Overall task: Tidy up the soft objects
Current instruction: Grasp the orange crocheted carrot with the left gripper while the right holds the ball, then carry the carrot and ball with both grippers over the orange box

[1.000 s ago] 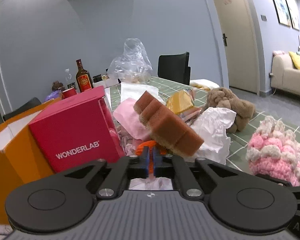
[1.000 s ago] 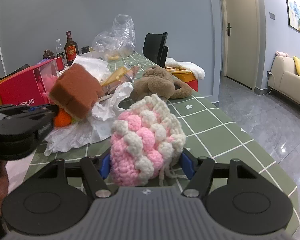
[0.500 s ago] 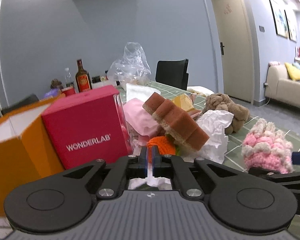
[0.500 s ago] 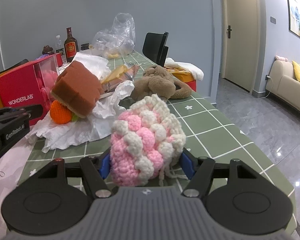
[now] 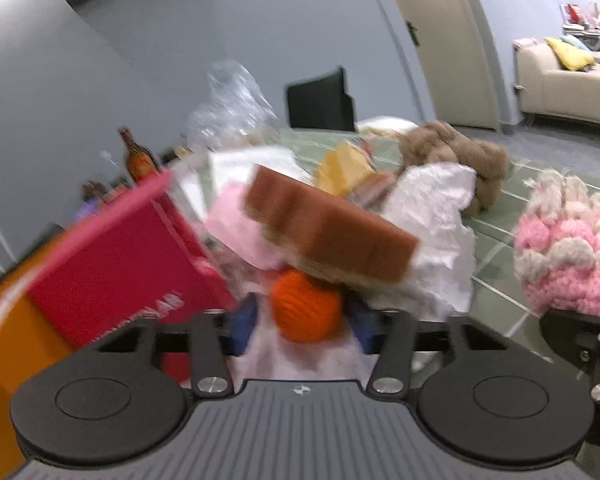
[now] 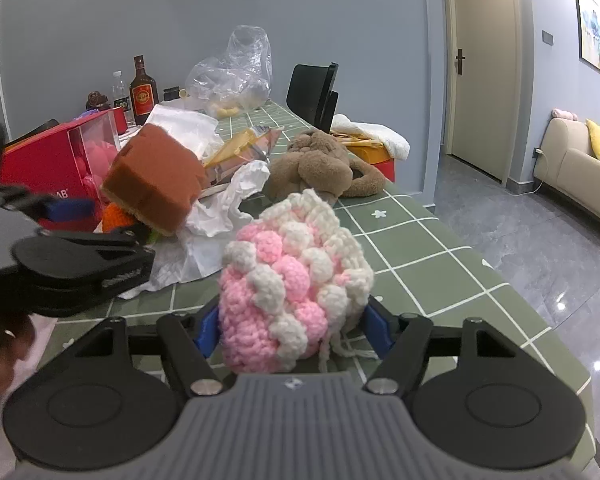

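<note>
My left gripper [image 5: 302, 322] is open, its blue pads either side of an orange knitted ball [image 5: 305, 307] that lies on white paper under a brown sponge [image 5: 332, 232]. The view is blurred by motion. My right gripper [image 6: 294, 330] is shut on a pink and white crocheted pouch [image 6: 294, 284] just above the green checked table [image 6: 420, 248]. In the right wrist view the left gripper [image 6: 80, 240] shows at the left, next to the sponge [image 6: 156, 180] and the ball [image 6: 116, 218]. A brown plush toy [image 6: 320, 168] lies further back.
A red WONDERLAB box [image 5: 116, 272] stands left of the ball, beside an orange box [image 5: 4, 340]. Crumpled white paper [image 6: 228, 208], a yellow packet [image 6: 236, 148], a clear plastic bag [image 6: 236, 76], a bottle [image 6: 143, 92] and a black chair [image 6: 314, 92] lie beyond. The table edge runs along the right.
My left gripper was shut; it has opened and moved forward around the orange ball. The right gripper still holds the pouch in the same place.
</note>
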Demonstrator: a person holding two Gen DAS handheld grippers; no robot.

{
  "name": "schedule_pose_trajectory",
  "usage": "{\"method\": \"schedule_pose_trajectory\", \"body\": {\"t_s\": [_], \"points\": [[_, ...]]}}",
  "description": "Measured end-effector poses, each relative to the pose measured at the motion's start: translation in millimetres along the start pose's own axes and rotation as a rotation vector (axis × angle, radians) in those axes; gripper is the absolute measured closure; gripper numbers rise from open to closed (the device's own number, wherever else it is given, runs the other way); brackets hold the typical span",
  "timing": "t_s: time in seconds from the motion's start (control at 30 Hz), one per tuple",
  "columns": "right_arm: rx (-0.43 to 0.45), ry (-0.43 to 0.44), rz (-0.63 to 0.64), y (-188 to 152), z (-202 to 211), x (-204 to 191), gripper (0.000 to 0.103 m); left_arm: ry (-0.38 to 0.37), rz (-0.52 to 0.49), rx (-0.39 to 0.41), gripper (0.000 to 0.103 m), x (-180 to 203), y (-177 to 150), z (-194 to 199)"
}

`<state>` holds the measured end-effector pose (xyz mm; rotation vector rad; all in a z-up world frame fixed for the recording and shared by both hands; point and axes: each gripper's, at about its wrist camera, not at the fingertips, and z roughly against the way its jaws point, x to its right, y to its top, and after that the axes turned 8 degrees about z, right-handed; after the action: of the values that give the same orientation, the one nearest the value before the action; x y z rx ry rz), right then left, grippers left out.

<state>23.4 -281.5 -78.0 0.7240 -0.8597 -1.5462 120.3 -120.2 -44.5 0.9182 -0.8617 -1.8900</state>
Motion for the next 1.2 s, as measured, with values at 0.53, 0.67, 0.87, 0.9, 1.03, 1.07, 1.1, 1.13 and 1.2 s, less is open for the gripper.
{"method": "schedule_pose_trajectory", "body": {"t_s": [0.53,0.67,0.87,0.9,1.03,1.07,1.1,1.13,1.2], "points": [[-0.011,-0.043,0.120,-5,6,-16,0.032,0.129,0.085,0.006,0.058,-12,-21,55],[-0.017,0.015,0.141,-12,13,-16,0.014,0.102,0.158,0.013,0.058,-25,-42,83],[-0.056,0.028,0.093,-7,8,-13,0.003,0.077,0.210,-0.009,0.058,-37,-58,97],[-0.061,0.031,0.084,-6,6,-13,0.003,0.077,0.211,-0.011,0.058,-38,-59,98],[-0.103,0.036,0.045,3,1,-13,0.003,0.065,0.219,-0.008,0.058,-38,-61,103],[-0.112,0.041,0.027,6,0,-11,0.003,0.061,0.221,-0.005,0.058,-38,-62,105],[-0.113,0.050,0.004,8,-2,-10,0.003,0.058,0.221,-0.001,0.058,-38,-61,106],[-0.111,0.061,-0.019,10,-3,-8,0.003,0.058,0.218,0.004,0.058,-37,-61,108],[-0.107,0.064,-0.042,12,-6,-8,0.003,0.053,0.213,0.014,0.058,-36,-61,112]]}}
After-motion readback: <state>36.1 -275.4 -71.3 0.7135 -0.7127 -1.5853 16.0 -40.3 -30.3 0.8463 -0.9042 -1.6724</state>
